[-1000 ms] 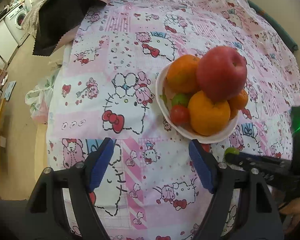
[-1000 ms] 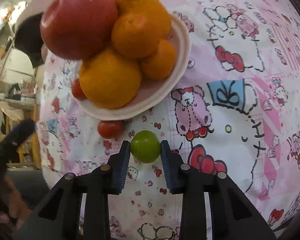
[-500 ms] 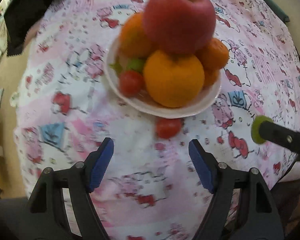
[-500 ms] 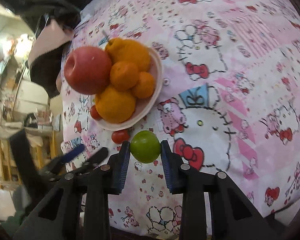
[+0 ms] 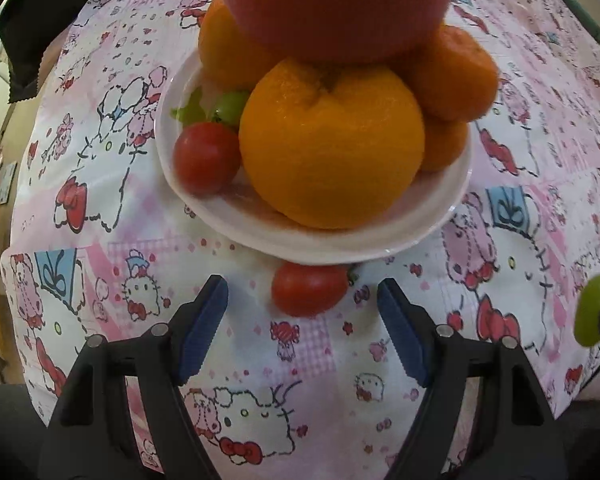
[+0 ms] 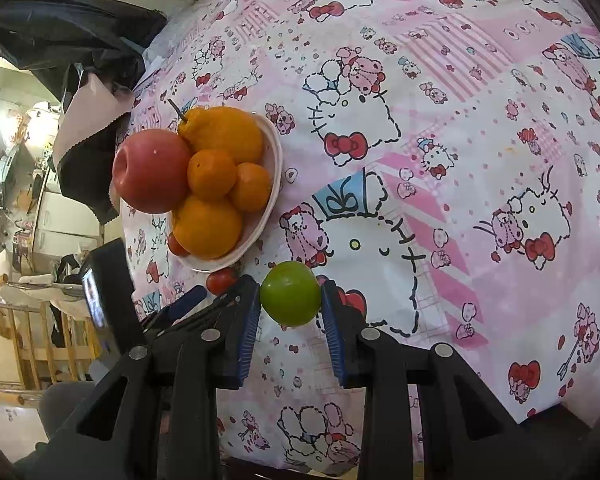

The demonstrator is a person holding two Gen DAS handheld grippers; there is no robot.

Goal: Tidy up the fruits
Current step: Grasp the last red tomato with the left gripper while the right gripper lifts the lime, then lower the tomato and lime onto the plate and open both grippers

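A white plate point(image 5: 380, 242) point(image 6: 275, 184) holds a red apple point(image 5: 332, 4) point(image 6: 152, 170), several oranges point(image 5: 332, 144) point(image 6: 208, 228), a red tomato point(image 5: 206, 157) and a small green fruit point(image 5: 230, 106). A loose red tomato point(image 5: 309, 287) point(image 6: 221, 280) lies on the cloth just in front of the plate. My left gripper point(image 5: 302, 314) is open, with that tomato just beyond and between its fingertips. My right gripper point(image 6: 290, 304) is shut on a green fruit point(image 6: 290, 293) and holds it above the cloth, right of the plate; the fruit also shows at the left wrist view's right edge point(image 5: 594, 312).
The table is covered by a pink cartoon-print cloth point(image 6: 460, 160). A black and pink fabric point(image 5: 32, 28) point(image 6: 84, 92) lies at the cloth's far left edge. Room furniture shows beyond the left edge point(image 6: 28, 220).
My left gripper has moved in close to the plate and the loose tomato. My right gripper, still holding the green fruit, has drawn back and up from the plate.
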